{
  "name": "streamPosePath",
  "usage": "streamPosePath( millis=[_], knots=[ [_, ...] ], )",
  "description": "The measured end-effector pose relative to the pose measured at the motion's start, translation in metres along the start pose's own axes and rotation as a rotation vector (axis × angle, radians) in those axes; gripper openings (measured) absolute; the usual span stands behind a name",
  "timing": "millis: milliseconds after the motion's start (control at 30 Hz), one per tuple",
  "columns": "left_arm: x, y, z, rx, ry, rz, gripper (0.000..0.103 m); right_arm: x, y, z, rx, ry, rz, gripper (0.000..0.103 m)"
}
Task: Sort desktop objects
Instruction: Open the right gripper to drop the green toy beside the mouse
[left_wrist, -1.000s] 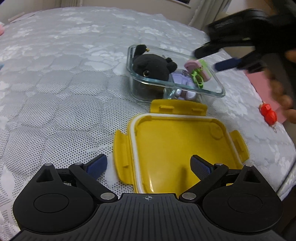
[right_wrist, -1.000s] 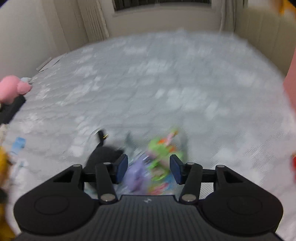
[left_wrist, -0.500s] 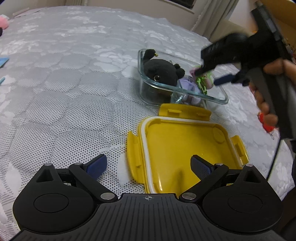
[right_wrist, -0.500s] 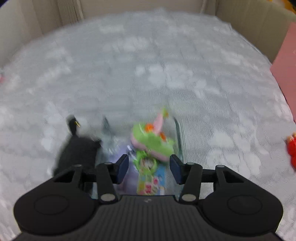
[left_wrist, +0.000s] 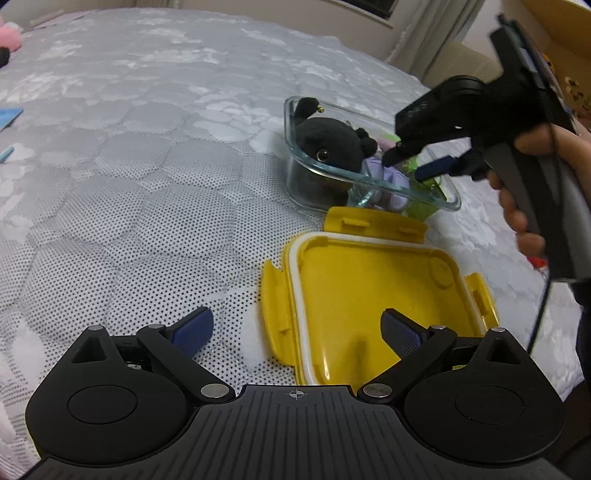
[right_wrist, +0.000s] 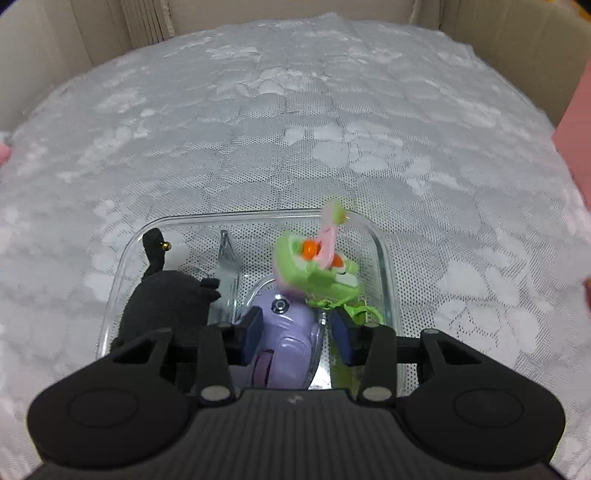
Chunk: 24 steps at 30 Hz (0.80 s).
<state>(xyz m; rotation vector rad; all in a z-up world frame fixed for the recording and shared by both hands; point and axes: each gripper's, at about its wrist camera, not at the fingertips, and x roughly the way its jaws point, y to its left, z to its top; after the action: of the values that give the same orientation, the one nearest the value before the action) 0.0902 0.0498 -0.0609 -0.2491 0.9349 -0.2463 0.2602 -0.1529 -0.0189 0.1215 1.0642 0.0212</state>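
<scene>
A clear glass container sits on the grey patterned cloth. It holds a black plush toy, a purple toy and a green and pink toy. My right gripper is open, low over the container, its fingers either side of the purple toy. A yellow lid lies upside down just in front of the container. My left gripper is open and empty above the lid's near left edge.
A pink plush and blue paper bits lie at the far left. A small red toy lies behind the right hand. A pink sheet is at the right edge. The cloth edge drops off at the right.
My right gripper has swung down and in over the container, now close above the toys. My left gripper has stayed over the lid, shifting slightly left.
</scene>
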Motion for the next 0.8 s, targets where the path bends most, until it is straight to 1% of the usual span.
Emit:
streamPosePath(
  millis=[67, 200, 233, 300, 367, 500, 600, 800],
  knots=[
    [0.0, -0.002, 0.0, 0.009, 0.001, -0.002, 0.1, -0.004, -0.002, -0.001, 0.002, 0.018, 0.02, 0.053],
    [-0.001, -0.005, -0.002, 0.022, 0.001, -0.007, 0.1, 0.0, 0.008, 0.0, -0.019, 0.043, 0.006, 0.061],
    [-0.002, -0.006, -0.002, 0.026, 0.0, -0.004, 0.1, 0.002, 0.01, 0.0, -0.023, 0.045, 0.007, 0.065],
    [-0.003, -0.006, -0.003, 0.03, -0.002, 0.001, 0.1, 0.013, 0.015, 0.001, -0.031, 0.061, -0.008, 0.065],
    [-0.005, -0.005, -0.004, 0.03, -0.005, 0.006, 0.1, 0.02, 0.016, 0.003, -0.019, 0.049, -0.021, 0.065],
    [-0.006, -0.004, -0.004, 0.028, -0.005, 0.01, 0.1, 0.029, 0.011, 0.004, -0.01, 0.051, -0.007, 0.065],
    [-0.005, -0.005, -0.004, 0.033, -0.006, 0.011, 0.1, 0.023, 0.008, 0.001, -0.028, 0.05, 0.016, 0.064],
    [-0.001, -0.005, -0.004, 0.028, 0.003, 0.006, 0.1, -0.008, 0.006, 0.0, -0.023, -0.002, 0.043, 0.063]
  ],
)
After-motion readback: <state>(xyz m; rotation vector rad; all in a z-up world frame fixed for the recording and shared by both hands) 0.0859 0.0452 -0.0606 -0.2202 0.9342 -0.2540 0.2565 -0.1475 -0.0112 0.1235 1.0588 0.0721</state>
